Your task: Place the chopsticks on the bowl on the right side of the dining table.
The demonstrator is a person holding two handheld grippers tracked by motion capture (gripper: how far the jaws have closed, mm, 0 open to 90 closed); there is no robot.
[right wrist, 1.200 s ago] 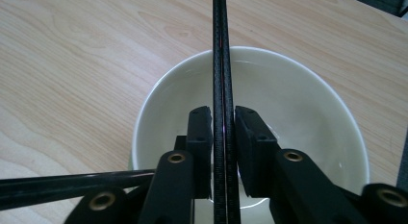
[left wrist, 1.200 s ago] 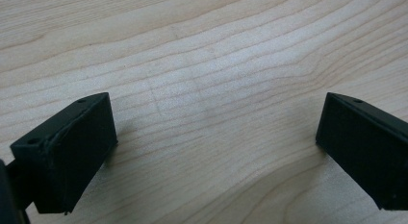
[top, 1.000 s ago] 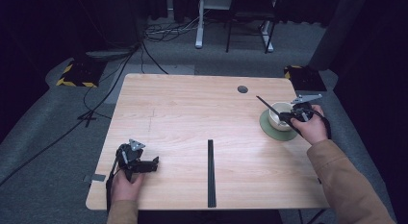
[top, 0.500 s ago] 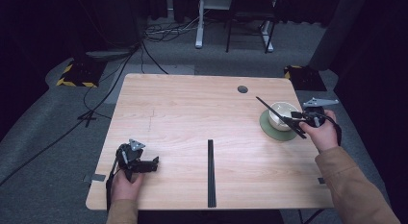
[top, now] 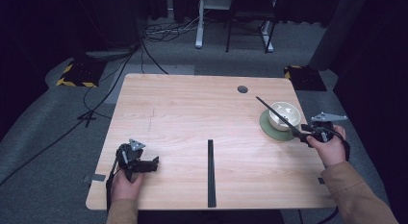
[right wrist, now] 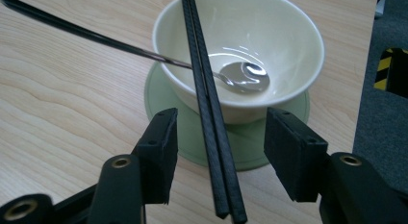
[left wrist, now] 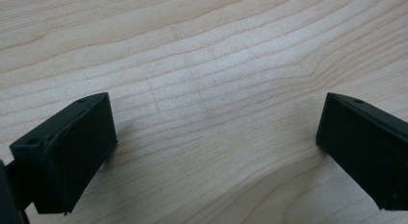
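Observation:
A cream bowl [right wrist: 240, 46] stands on a pale green saucer [right wrist: 163, 108] at the table's right side, the bowl [top: 284, 114] just left of my right hand. A metal spoon [right wrist: 240, 75] lies in it, its dark handle running out over the rim. A pair of black chopsticks [right wrist: 207, 104] rests across the bowl's rim, the near ends down on the table. My right gripper [right wrist: 219, 137] has just been opening; the chopsticks pass between its jaws and touch neither pad. The right gripper [top: 308, 136] sits by the saucer's near right edge. My left gripper [left wrist: 216, 147] [top: 153, 164] is open over bare wood.
A long black strip [top: 210, 173] lies lengthwise near the table's front middle. A round cable hole [top: 242, 89] is at the back right. The table's right edge [top: 321, 152] runs just under my right hand. Desk legs and cables [top: 159, 36] are on the floor beyond.
My right gripper opened and let the chopsticks go, leaving them across the bowl. It has drawn back from the bowl toward the right and the near edge. The left hand stayed put.

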